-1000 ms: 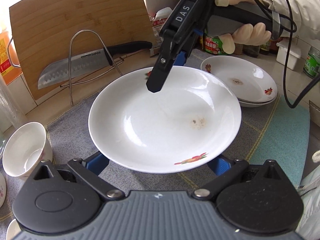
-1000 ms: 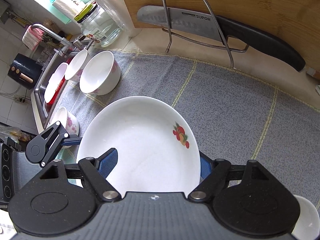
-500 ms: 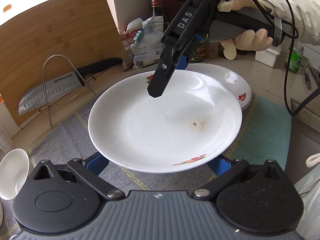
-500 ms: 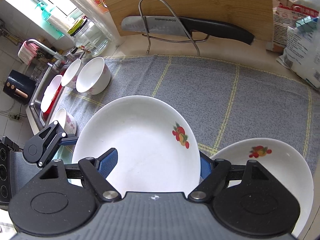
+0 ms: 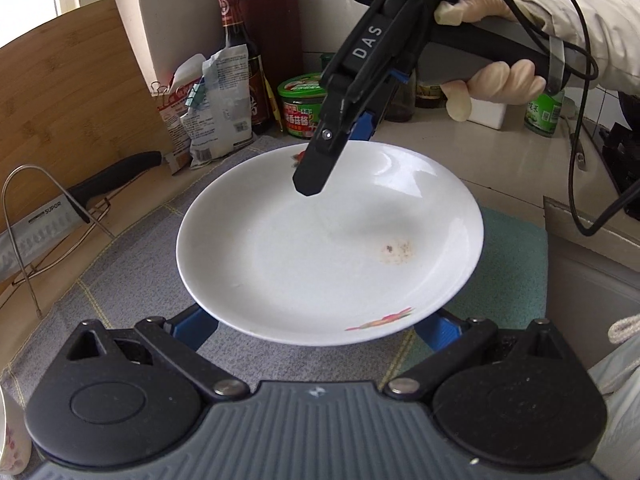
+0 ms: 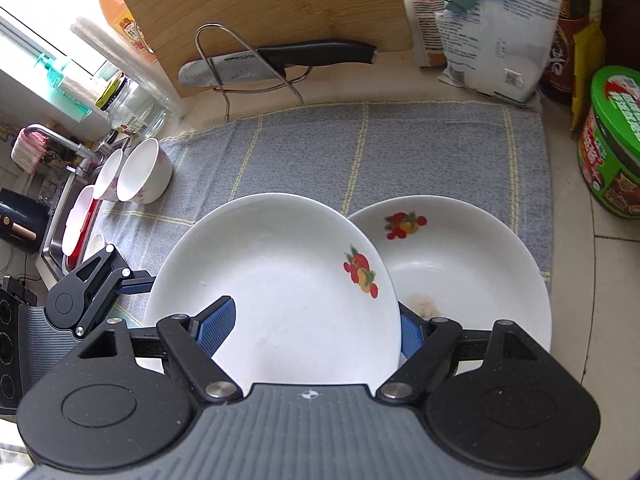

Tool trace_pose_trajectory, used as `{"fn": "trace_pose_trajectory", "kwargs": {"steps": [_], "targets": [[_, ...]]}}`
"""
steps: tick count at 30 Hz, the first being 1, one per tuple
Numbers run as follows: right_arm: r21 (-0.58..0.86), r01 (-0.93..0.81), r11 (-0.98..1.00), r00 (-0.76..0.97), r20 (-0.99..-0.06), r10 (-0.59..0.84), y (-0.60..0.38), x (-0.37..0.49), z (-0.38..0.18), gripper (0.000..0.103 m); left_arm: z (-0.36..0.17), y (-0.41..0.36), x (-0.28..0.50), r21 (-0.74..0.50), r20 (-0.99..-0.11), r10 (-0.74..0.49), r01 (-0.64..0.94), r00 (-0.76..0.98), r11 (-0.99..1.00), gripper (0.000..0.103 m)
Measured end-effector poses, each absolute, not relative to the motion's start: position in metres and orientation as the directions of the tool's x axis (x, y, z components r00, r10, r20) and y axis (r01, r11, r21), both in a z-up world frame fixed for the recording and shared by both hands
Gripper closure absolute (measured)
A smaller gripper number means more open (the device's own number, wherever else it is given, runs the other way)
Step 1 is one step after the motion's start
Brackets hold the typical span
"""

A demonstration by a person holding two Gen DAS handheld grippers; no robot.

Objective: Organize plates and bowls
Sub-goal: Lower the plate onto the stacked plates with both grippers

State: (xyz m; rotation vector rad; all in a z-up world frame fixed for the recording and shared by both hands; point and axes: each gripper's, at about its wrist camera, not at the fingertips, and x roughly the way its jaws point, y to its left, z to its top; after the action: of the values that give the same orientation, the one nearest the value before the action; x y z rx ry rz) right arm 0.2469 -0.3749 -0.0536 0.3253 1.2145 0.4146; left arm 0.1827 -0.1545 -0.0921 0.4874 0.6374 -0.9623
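Observation:
A white plate (image 5: 328,248) with a fruit print and a brown stain hangs above the grey cloth (image 6: 360,148), carried by both grippers. My left gripper (image 5: 316,324) is shut on its near part, blue fingers spread wide against the rim, tips hidden beneath. My right gripper (image 6: 312,328) is shut on the opposite rim, one finger over the inside and one behind. In the left wrist view the right gripper (image 5: 332,152) reaches in from above. A second fruit-print plate (image 6: 460,264) lies on the cloth, just right of and partly under the held plate (image 6: 280,288). White bowls (image 6: 144,172) stand at the cloth's left.
A knife (image 6: 280,60) rests on a wire rack before a bamboo board (image 6: 260,4). Food bags (image 6: 480,28), a sauce bottle (image 5: 240,60) and a green tub (image 6: 612,144) line the back right. A sink (image 6: 72,216) lies far left, a teal mat (image 5: 516,264) at right.
Both grippers have carried the plate rightward over the cloth. The second plate has come into the right wrist view beside it; in the left wrist view it is now hidden behind the held plate.

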Motion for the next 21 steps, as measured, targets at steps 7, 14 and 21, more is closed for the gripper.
{"fn": "trace_pose_trajectory", "kwargs": {"steps": [7, 14, 21], "targets": [[0.456, -0.073, 0.887, 0.311, -0.834, 0.455, -0.404, 0.234, -0.057, 0.017, -0.096, -0.181, 0.187, 0.089, -0.695, -0.612, 0.89, 0.377, 0.447, 0.0], [0.456, -0.038, 0.889, 0.325, -0.836, 0.443, -0.424, 0.225, -0.059, 0.017, -0.1, -0.198, 0.186, 0.084, -0.701, -0.622, 0.906, 0.349, 0.414, 0.0], [0.458, -0.02, 0.889, 0.325, -0.838, 0.439, -0.434, 0.223, -0.063, 0.017, -0.104, -0.205, 0.185, 0.077, -0.706, -0.624, 0.912, 0.336, 0.403, 0.0]]}}
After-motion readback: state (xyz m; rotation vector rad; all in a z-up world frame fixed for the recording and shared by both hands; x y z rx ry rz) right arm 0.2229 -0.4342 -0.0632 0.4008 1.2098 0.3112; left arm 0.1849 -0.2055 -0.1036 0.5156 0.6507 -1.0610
